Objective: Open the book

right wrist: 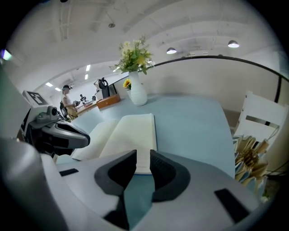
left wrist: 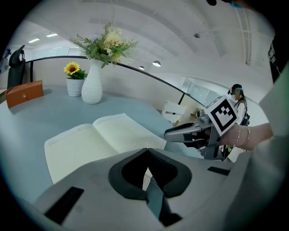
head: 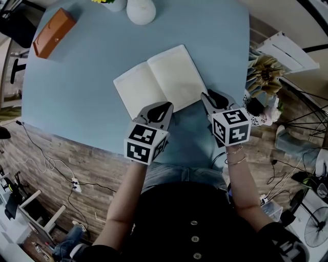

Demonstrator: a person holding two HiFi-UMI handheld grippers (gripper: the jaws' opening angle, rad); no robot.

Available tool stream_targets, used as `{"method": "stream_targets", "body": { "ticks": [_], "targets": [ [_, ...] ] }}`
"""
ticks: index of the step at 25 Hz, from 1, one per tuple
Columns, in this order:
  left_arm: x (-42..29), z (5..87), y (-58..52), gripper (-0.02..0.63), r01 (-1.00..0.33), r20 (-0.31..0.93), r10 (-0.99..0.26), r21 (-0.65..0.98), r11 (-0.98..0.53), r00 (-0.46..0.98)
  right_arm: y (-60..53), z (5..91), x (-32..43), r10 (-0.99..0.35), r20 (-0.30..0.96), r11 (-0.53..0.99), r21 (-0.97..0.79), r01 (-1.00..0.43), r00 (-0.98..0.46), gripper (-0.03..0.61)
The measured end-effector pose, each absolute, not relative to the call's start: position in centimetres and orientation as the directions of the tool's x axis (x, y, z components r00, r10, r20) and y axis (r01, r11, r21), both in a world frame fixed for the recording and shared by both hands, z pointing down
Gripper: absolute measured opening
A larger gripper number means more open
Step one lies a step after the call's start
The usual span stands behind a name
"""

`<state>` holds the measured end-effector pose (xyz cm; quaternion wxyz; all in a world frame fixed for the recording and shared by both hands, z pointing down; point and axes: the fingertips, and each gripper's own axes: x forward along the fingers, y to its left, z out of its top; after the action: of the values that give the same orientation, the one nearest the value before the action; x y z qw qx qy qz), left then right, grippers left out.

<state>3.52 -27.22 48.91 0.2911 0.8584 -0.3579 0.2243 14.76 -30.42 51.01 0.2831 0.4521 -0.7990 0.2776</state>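
The book point(head: 159, 79) lies open and flat on the blue table point(head: 72, 97), showing two pale blank pages. My left gripper point(head: 165, 106) hovers at the book's near edge, over the left page's lower corner; its jaws meet at the tips with nothing gripped. In the left gripper view the left gripper point(left wrist: 146, 150) points at the open book point(left wrist: 104, 135). My right gripper point(head: 207, 95) sits just off the right page's near corner. The right gripper point(right wrist: 143, 153) has a narrow gap between its jaws, and the book's edge point(right wrist: 135, 131) shows through it, not held.
At the table's far edge stand a white vase point(head: 141, 10) with flowers and a small pot point(head: 110, 4). A brown box point(head: 51, 31) lies at the far left. A white chair point(head: 282, 51) and bouquets point(head: 264, 77) stand right of the table.
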Motion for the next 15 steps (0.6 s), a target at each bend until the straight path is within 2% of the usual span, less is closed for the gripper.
{"method": "stream_targets", "body": {
  "ticks": [6,15],
  "targets": [
    [2.9,47.7,-26.9,0.012,-0.746,0.582,-0.500,0.319,-0.585,0.641,-30.2,48.4,12.8,-0.597,0.643,0.470,-0.205,-0.859,-0.480,0.136],
    [1.3,45.8,-25.9,0.012,-0.750,0.558,-0.530,0.295,-0.592,0.638,-29.2,44.9,9.0,-0.611,0.562,0.543,-0.215,-0.812,-0.558,0.151]
  ]
}}
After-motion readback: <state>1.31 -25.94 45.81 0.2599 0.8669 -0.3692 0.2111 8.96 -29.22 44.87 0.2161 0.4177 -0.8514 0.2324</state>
